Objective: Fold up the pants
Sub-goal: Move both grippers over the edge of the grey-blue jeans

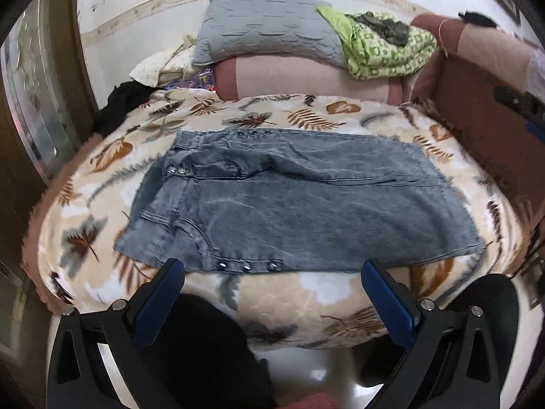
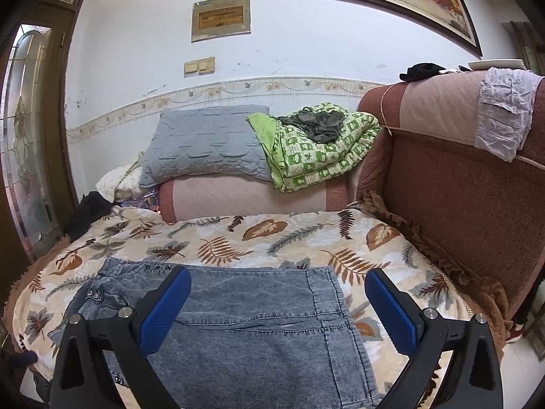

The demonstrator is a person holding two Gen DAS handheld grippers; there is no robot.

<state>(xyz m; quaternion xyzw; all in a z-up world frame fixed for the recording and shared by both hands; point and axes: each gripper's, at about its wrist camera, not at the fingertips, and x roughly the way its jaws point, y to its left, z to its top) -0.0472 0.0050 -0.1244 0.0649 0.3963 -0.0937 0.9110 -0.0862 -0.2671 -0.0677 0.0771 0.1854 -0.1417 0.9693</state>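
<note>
Grey-blue denim pants (image 1: 289,201) lie folded into a flat rectangle on the leaf-print blanket (image 1: 299,112), waistband to the left and hems to the right. My left gripper (image 1: 272,269) is open and empty, hanging just short of the pants' near edge. In the right wrist view the pants (image 2: 259,327) fill the lower middle. My right gripper (image 2: 277,279) is open and empty, above the hem half of the pants, its left finger (image 2: 167,310) over the denim and its right finger (image 2: 391,310) over the blanket (image 2: 259,235).
A grey pillow (image 2: 204,143) and a green patterned quilt (image 2: 323,146) sit on the pink sofa arm (image 2: 245,197) behind the blanket. The sofa back (image 2: 460,187) rises at the right. Black clothing (image 2: 85,211) lies at the far left. A glass door (image 2: 27,136) stands left.
</note>
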